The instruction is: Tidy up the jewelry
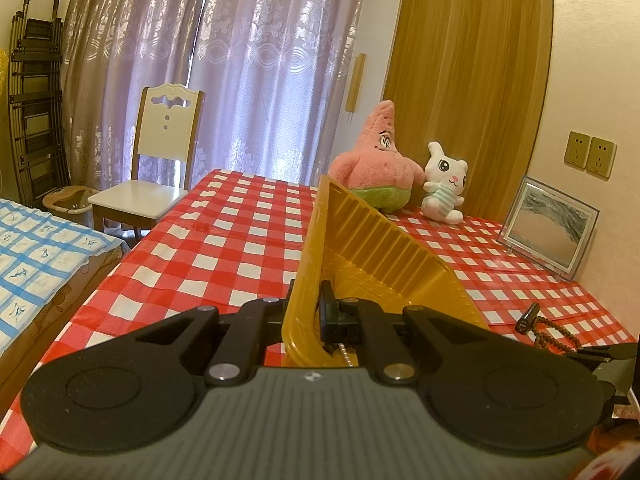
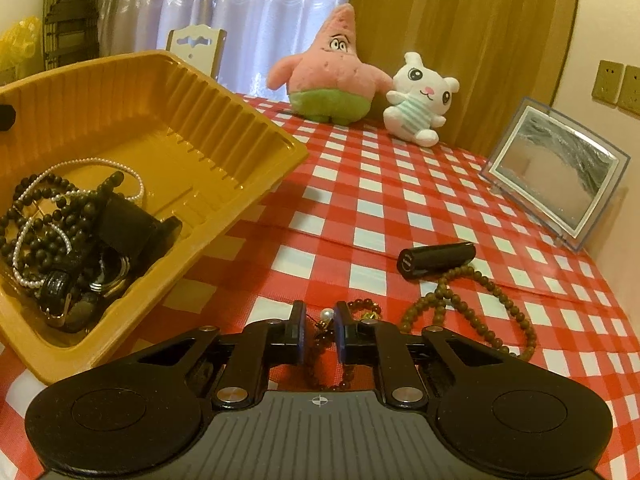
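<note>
With the left gripper clamped on the tilted yellow tray, the right gripper, its jaws narrowed around the reddish bead bracelet, risked snagging only one strand.

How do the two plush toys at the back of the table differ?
The pink starfish toy is bigger, with a pointed head and green shorts; the white bunny toy is smaller, with ears and a striped top. The starfish stands left, the bunny right. Both are upright on the checked table and touching.
</note>
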Demonstrator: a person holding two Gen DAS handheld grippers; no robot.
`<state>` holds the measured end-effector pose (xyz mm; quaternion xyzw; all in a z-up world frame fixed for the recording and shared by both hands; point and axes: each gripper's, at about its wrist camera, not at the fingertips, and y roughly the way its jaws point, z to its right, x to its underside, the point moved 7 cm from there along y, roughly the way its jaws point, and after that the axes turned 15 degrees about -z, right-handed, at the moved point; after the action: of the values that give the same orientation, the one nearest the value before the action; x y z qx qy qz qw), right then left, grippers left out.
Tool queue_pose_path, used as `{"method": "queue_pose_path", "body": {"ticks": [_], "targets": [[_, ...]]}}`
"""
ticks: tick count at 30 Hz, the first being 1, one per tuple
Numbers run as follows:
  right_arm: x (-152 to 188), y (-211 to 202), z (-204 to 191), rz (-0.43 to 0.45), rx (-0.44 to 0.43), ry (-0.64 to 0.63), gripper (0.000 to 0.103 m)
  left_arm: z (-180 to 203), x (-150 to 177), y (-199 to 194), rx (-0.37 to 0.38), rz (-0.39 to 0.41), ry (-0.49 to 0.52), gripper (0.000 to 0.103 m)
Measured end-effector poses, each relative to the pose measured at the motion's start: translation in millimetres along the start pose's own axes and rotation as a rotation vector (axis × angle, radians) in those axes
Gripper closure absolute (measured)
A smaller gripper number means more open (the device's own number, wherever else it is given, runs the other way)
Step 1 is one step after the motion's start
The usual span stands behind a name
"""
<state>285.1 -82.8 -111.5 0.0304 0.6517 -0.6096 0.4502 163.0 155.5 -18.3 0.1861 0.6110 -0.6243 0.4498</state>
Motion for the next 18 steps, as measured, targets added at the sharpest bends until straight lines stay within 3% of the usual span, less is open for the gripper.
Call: {"method": "queue_pose_path", "body": {"ticks": [11,18], "targets": [[-12.2,-32.2,-6.0,0.084,-0.032,0.01,0.09,0.0,-0.1,-0.1,0.0,0.0,0.0,0.096],[-45.1,-75.3,-35.9,0.188,-0.209,0.011,0.09,0.0,-0.2,-0.1,0.0,0.0,0.001,0.096]]}}
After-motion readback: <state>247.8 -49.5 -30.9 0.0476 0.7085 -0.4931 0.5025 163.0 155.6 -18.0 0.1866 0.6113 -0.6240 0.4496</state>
